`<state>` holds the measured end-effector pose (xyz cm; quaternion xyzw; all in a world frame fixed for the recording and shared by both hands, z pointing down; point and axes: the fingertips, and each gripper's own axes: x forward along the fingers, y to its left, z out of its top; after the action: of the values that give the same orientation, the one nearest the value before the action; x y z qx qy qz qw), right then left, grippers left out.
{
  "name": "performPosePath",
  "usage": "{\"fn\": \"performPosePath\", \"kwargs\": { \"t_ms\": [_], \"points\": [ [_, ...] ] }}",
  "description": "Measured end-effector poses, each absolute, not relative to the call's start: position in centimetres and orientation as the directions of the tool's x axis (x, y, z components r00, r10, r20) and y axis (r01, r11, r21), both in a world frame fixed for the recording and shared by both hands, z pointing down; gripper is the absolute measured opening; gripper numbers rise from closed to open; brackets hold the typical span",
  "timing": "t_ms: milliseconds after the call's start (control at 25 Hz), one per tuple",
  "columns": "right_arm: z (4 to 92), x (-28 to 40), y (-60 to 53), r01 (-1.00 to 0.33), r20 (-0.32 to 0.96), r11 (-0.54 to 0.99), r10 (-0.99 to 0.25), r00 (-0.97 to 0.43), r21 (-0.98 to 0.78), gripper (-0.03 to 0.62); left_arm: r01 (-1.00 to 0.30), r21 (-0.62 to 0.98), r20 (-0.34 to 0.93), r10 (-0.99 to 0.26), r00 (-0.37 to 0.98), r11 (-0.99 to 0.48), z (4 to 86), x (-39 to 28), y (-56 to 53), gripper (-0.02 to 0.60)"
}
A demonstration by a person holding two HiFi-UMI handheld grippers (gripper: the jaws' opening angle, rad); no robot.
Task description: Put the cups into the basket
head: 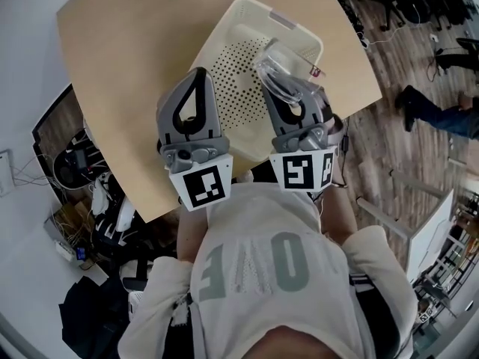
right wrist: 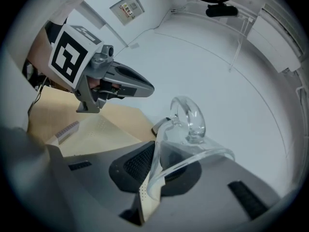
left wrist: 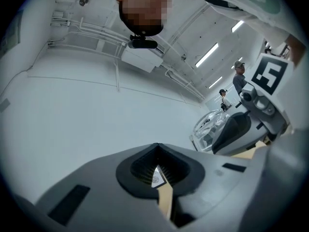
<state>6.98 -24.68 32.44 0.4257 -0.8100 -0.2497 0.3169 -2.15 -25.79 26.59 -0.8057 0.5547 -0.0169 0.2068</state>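
Clear glass cup [head: 283, 72], with a loop handle [right wrist: 189, 116], is held in the right claw [head: 275, 87], whose jaws are closed on the thin wall at the rim while the handle stands up and away from them. Judged as light but rigid, slick and breakable; a grip on the rim alone gives little purchase, so the cup could pivot or slip if it is swung. A hold lower on the wall or through the handle would be surer. The cup hangs over the right-hand part of the cream perforated basket [head: 224, 22], which sits on the wooden tabletop [head: 112, 51]. How far the cup hangs above the basket floor cannot be told. The left claw [head: 196, 77] has its jaws drawn together with nothing between them, and it is poised beside the right claw over the basket's near left edge. Both point forward from the person's chest and tilt upward, since pale wall and ceiling fill most of each gripper view. No other cup is visible on the tabletop.
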Motion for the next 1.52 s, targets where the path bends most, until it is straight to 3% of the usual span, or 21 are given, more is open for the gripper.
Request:
{"fn": "performPosePath", "kwargs": {
  "t_ms": [920,1280,1520],
  "points": [
    [43.0,5.7,-28.1,-0.080,0.707,0.778,-0.604,-0.368,0.623,0.021,-0.889,-0.288,-0.143,-0.902,0.407,-0.356,29.9,-1.3,-28.8,0.005],
    [49.0,6.6,-27.4,0.089,0.896,0.906,-0.388,-0.217,0.414,0.021,-0.899,-0.280,-0.145,-0.910,0.388,-0.338,30.0,-1.7,-29.1,0.005],
    [51.7,6.9,-26.4,0.177,0.947,0.932,-0.297,-0.123,0.315,0.023,-0.903,-0.282,-0.145,-0.916,0.373,-0.323,30.0,-2.5,-29.1,0.005]
  ]
}}
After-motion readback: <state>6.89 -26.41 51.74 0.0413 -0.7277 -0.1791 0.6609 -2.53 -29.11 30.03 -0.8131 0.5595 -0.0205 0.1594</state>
